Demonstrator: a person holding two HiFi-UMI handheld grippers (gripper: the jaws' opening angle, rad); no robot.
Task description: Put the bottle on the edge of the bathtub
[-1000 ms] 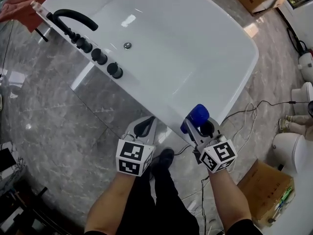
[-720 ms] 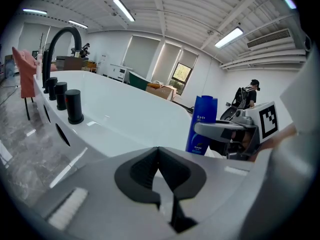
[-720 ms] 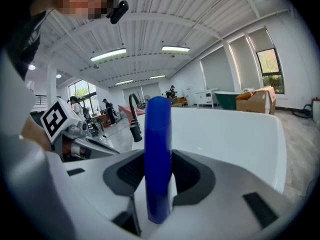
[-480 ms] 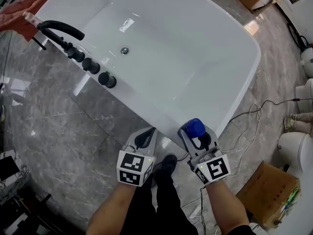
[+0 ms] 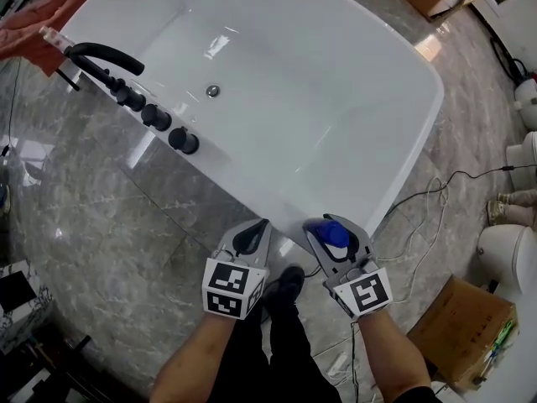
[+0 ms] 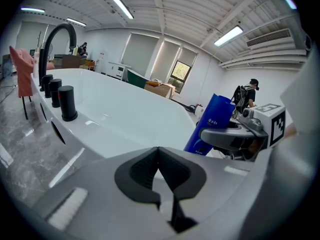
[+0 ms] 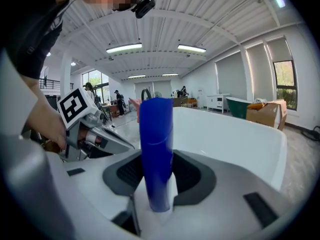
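Right gripper (image 7: 159,176): my jaws are pressed on the blue bottle (image 7: 156,134), which stands upright between them.
Left gripper (image 6: 159,164): jaws together, nothing in them.
Bottle place: just beside the bathtub (image 5: 401,162), at its near rim.
Room: this end of the rim is bare; the faucet (image 5: 102,55) is well apart, and cables (image 5: 426,198) lie on the floor to my right.
Writing: white print on the bottle, too small to read.

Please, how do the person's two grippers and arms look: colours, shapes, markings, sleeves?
Both the left gripper and the right gripper have light grey tapered shells with black ribbed pads inside the jaws. Each carries a white cube with black square markers. The forearms are bare; no sleeve shows.
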